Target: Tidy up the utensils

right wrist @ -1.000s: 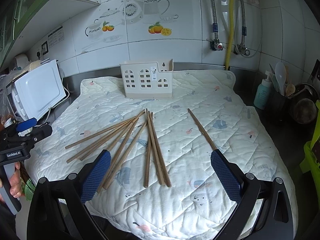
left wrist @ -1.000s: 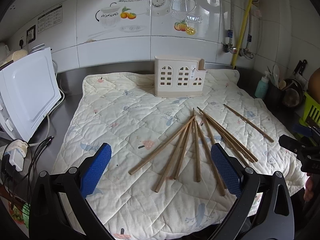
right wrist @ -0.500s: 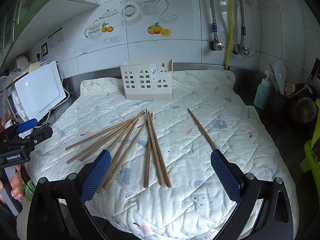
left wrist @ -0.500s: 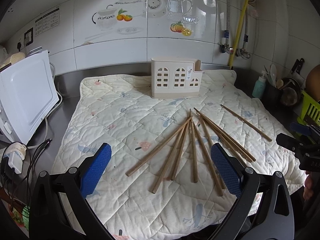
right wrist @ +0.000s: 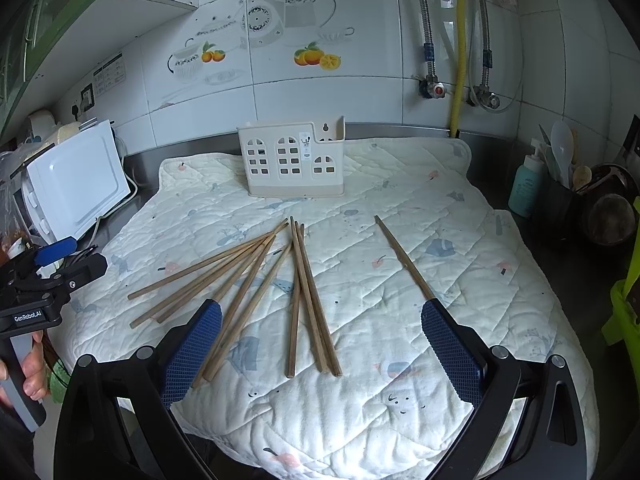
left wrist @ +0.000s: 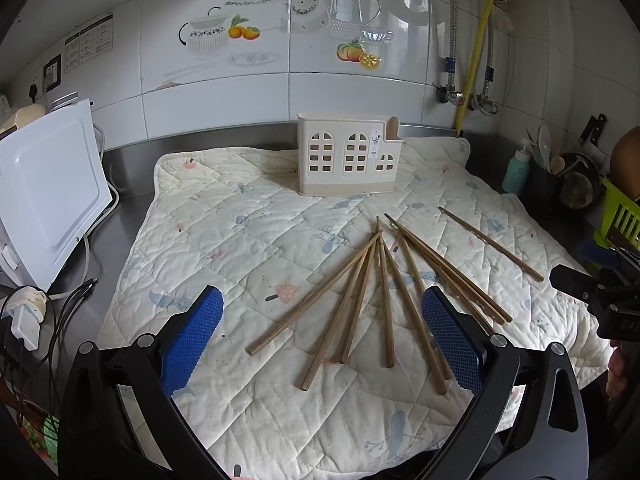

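Several wooden chopsticks lie fanned out on a quilted cream mat. One chopstick lies apart to the right. A cream utensil holder with window cut-outs stands upright at the mat's far edge. My left gripper is open above the near left of the fan, nothing between its blue pads. Over the near right of the fan hovers my right gripper, open too and holding nothing. Each gripper shows at the edge of the other's view.
A white appliance with cables stands left of the mat. At the right are a teal bottle, a dark pot of utensils and a green rack. Tiled wall and pipes close the back.
The left wrist view has shifted slightly; the holder and chopsticks sit a little further left and lower in frame. The right gripper barely moved. Nothing was grasped.
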`<state>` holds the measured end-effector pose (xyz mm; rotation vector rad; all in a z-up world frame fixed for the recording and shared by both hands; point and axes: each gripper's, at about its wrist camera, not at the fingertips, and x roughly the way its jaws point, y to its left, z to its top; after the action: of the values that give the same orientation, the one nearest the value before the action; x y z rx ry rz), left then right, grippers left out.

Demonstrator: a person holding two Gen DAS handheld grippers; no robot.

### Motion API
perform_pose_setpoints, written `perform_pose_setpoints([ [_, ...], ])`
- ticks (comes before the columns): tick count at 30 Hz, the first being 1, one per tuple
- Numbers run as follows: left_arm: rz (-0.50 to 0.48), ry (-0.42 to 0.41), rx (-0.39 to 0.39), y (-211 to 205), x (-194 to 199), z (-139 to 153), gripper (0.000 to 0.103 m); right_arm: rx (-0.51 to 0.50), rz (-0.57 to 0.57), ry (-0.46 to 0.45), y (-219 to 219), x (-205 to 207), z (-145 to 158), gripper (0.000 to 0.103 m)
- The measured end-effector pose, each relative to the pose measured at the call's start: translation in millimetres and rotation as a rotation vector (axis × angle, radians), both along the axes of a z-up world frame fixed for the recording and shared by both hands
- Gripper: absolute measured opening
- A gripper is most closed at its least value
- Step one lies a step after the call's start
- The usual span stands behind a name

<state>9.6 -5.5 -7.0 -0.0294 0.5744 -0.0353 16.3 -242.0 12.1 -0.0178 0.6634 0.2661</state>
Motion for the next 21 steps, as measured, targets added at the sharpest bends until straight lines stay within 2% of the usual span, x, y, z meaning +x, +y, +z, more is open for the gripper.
perform_pose_setpoints([
  [13, -0.027, -0.010, 0.024, 0.1, 6.7, -4.3, 0.098, 0.008, -0.007, 0.004, -3.9, 6.5, -6.7, 0.097],
  [16, -0.041, -0.002, 0.041, 4.5, 10.6, -9.2, 0.092, 0.010, -0.005, 0.006, -5.1, 7.4, -7.7, 0.097],
  [21, -0.104, 0.043, 0.041, 16.2, 19.8, -24.0, 0.074, 0.012, -0.008, 0.013, -10.5, 11.7, -14.0, 0.097],
])
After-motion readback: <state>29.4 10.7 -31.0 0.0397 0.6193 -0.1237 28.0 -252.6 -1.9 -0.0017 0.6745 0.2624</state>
